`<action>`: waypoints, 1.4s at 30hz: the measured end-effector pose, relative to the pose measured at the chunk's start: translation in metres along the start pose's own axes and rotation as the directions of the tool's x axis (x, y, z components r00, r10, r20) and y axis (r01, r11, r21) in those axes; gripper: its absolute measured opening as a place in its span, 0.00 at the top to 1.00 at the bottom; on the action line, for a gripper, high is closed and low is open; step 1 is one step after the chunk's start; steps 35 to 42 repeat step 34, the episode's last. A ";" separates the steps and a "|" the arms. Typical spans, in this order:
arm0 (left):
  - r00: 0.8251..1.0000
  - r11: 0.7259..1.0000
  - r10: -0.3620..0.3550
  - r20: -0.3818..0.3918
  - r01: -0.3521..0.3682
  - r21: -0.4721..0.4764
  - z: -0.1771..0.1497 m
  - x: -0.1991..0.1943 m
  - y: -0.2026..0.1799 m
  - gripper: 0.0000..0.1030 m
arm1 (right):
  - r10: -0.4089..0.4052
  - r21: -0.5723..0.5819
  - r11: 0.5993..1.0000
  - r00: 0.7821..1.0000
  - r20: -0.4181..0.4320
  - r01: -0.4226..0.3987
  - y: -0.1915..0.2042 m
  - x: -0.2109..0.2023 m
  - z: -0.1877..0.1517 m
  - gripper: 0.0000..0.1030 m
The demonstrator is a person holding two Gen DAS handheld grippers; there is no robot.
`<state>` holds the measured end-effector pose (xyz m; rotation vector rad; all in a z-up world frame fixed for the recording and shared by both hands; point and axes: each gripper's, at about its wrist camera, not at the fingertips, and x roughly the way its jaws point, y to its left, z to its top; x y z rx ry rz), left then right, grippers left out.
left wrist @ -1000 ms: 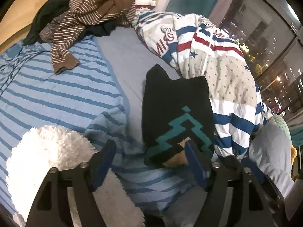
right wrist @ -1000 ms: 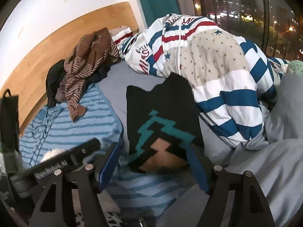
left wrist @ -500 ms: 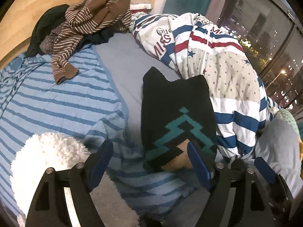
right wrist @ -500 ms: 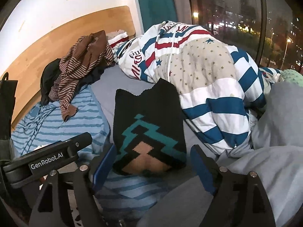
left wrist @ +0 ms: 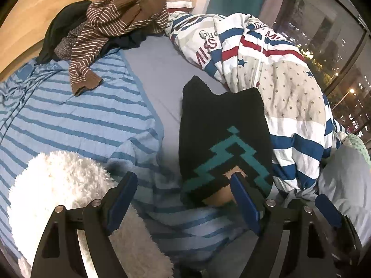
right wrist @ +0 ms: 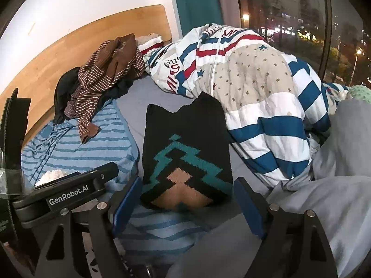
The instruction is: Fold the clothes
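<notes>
Jaws of the left gripper [left wrist: 183, 197] and right gripper [right wrist: 187, 206] stand wide apart and have just been opening, holding nothing. Between both lies a folded black knit sweater [right wrist: 185, 148] with a teal zigzag and tan patch, on the grey bed sheet [left wrist: 160, 74] against a patchwork duvet [right wrist: 259, 97]. It looks soft, thick and light; pinching an edge seems best.
</notes>
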<state>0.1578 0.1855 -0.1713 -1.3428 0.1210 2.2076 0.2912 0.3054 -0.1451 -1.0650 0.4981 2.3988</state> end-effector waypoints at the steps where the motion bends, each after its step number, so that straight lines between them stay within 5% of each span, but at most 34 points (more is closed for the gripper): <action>1: 1.000 1.000 0.002 -0.001 -0.002 0.003 0.000 0.000 0.000 0.20 | -0.001 -0.001 1.000 1.000 -0.003 0.001 0.000 0.000 0.000 0.18; 42: 0.998 0.998 -0.052 -0.021 0.053 0.044 0.002 0.010 0.000 0.19 | -0.014 -0.006 1.000 0.999 -0.030 0.014 -0.001 0.003 -0.004 0.18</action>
